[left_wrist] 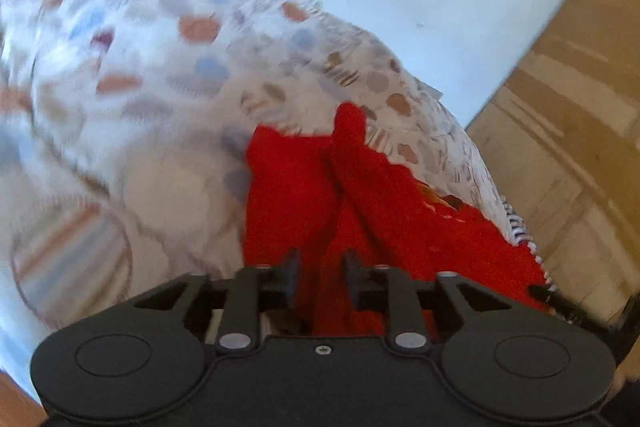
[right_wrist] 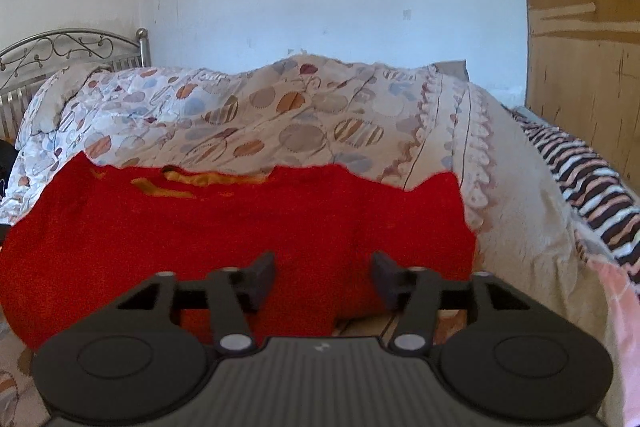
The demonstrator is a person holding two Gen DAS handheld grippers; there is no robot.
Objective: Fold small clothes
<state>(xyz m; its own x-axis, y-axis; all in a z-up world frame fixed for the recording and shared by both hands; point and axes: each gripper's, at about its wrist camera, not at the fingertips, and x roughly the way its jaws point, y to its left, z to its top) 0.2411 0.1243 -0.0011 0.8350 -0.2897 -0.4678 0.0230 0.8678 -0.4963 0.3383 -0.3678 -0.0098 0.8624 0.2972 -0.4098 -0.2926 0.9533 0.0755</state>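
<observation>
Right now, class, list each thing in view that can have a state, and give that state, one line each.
Red garment: spread flat on the bed, a bunched fold at one end.
Quilt: rumpled, heaped behind the garment.
Left gripper: fingers partly open, red cloth between them; grip unclear.
Right gripper: fingers open over the garment's near edge.
Striped cloth: lying crumpled at the bed's edge.

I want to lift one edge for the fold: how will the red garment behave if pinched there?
The red garment is probably floppy: it drapes over the patterned quilt and bunches into ridges. Its fuzzy surface should grip, not slip. The unpinched part would likely sag and drag.
</observation>
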